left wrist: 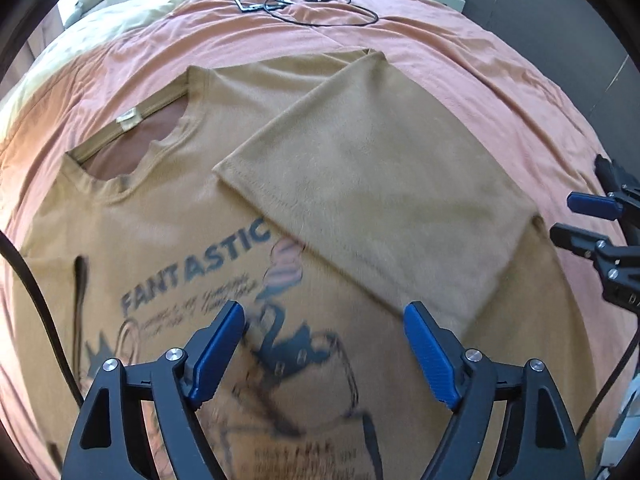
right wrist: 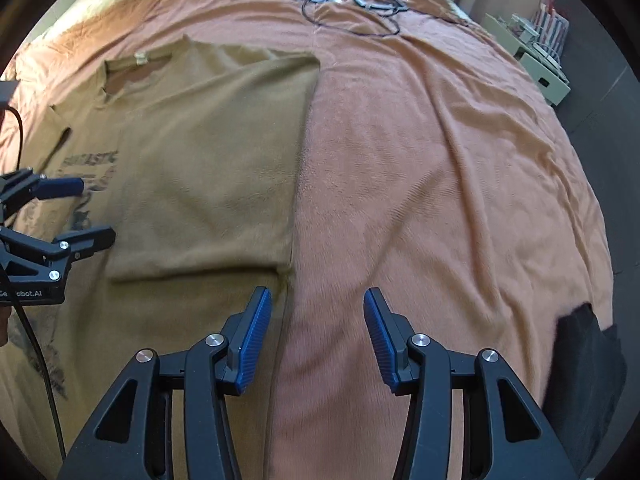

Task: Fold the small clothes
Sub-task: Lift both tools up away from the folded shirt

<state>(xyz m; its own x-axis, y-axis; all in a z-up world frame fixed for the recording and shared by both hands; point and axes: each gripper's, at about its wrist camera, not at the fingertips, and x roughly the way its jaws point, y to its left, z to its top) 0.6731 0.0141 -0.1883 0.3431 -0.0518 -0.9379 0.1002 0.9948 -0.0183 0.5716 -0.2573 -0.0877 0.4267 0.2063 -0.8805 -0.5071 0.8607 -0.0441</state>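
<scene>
Both tongs, left (left wrist: 324, 344) and right (right wrist: 318, 334), hang released over the half-folded tan T-shirt (left wrist: 380, 184) on the bed (right wrist: 440, 160).

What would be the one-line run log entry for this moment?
left gripper: open, above print | right gripper: open, at folded edge | T-shirt: right side folded inward | bedspread: cables at far end

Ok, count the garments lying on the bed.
2: a tan T-shirt spread at the left with one side folded over, and a dark garment at the right edge; others may be hidden.
</scene>
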